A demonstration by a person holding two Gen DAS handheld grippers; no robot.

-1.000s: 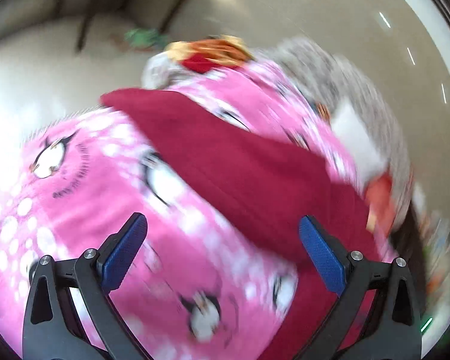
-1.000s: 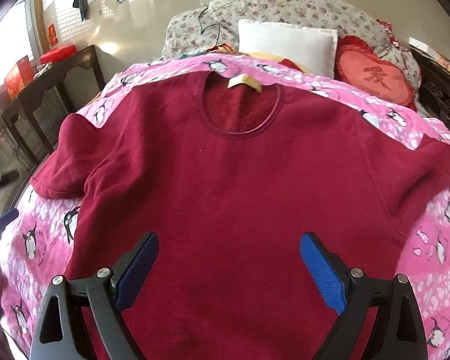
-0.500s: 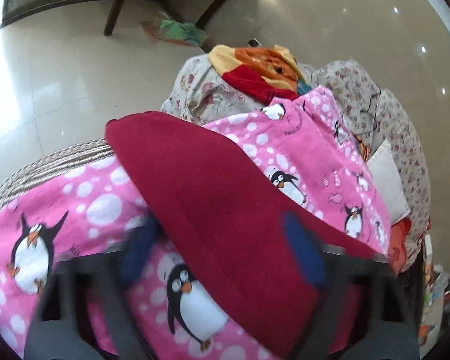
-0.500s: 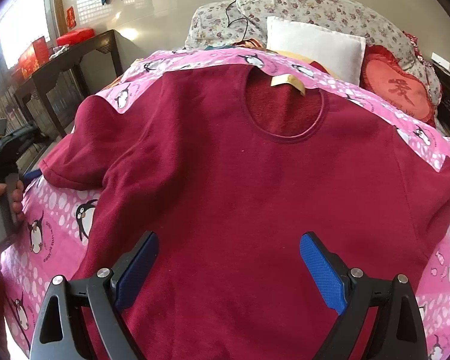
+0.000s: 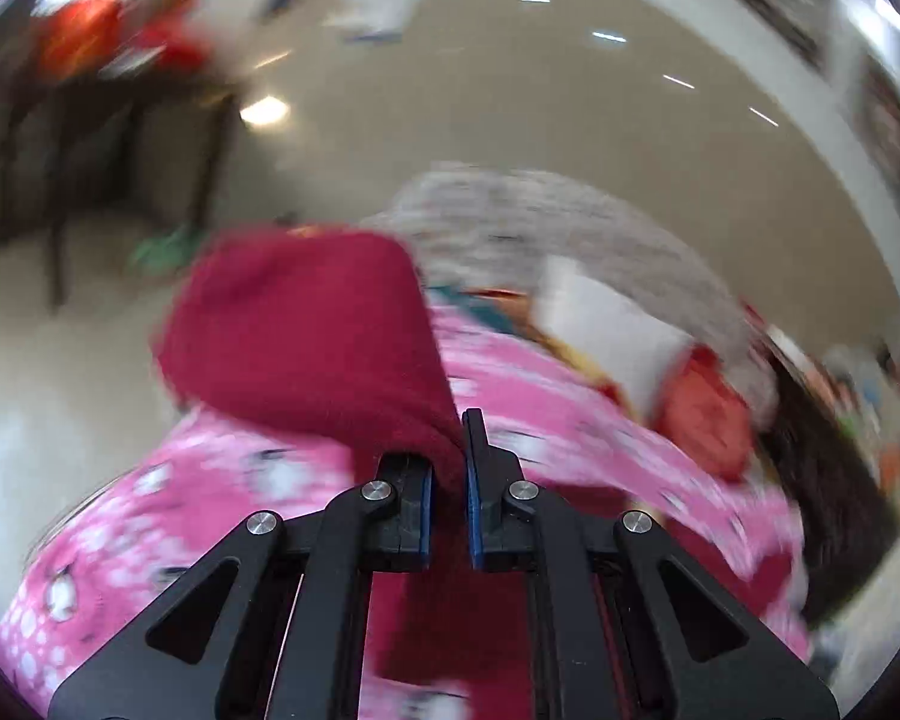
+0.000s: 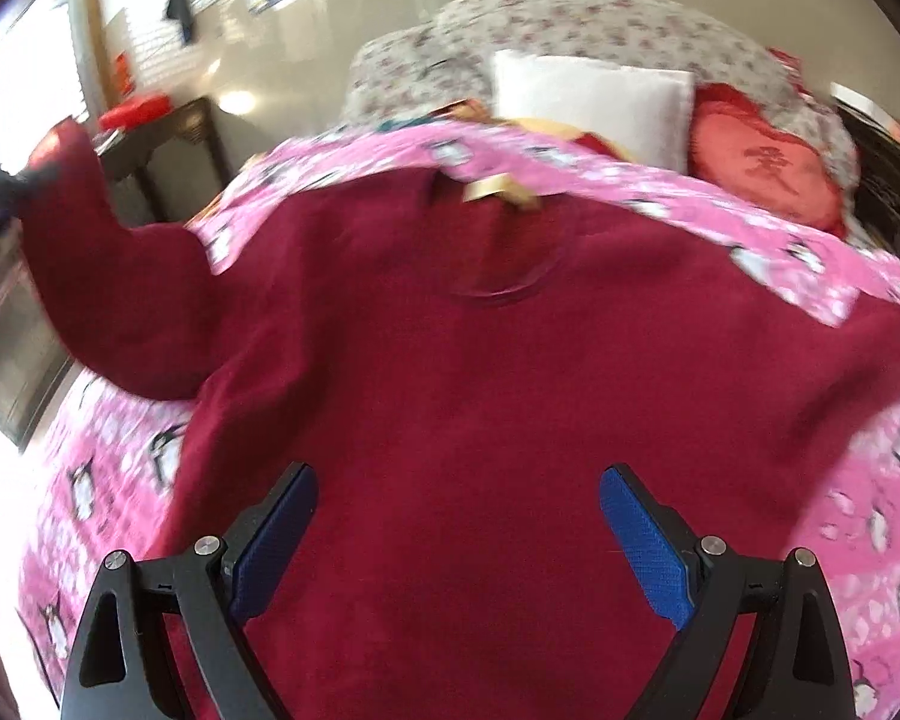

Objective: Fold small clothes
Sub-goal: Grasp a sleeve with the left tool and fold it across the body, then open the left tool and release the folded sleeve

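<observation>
A dark red sweater (image 6: 510,390) lies spread front-up on a pink penguin blanket (image 6: 114,480), its neck with a tan label (image 6: 498,189) toward the pillows. My left gripper (image 5: 447,480) is shut on the end of the sweater's left sleeve (image 5: 306,336) and holds it lifted off the blanket; the raised sleeve also shows in the right wrist view (image 6: 84,252). My right gripper (image 6: 456,540) is open and empty, hovering over the sweater's lower body. The right sleeve (image 6: 894,354) lies flat at the right edge.
A white pillow (image 6: 594,102), a red cushion (image 6: 762,168) and a floral quilt (image 6: 570,24) sit at the head of the bed. A dark wooden table (image 6: 168,138) stands left of the bed, above a glossy floor (image 5: 60,360).
My left gripper has closed on the left sleeve end and lifted it off the blanket. The right gripper stays open over the sweater body.
</observation>
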